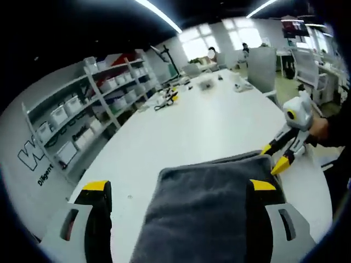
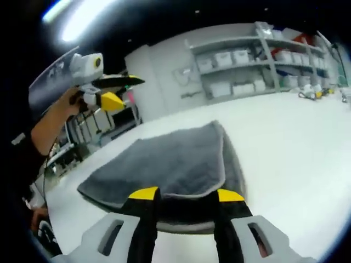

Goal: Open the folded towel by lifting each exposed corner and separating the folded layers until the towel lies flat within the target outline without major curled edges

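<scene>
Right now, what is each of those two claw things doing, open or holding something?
Left gripper: open, jaws on either side of the grey towel, not clamping it.
Right gripper: open at the towel's edge, holding nothing.

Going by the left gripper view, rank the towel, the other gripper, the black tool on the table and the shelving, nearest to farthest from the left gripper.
1. Grey towel, between its jaws.
2. Right gripper, at the towel's far right corner.
3. Black tool, mid-table, left.
4. Shelving, along the left wall; its far end lies about level with the tool.
</scene>
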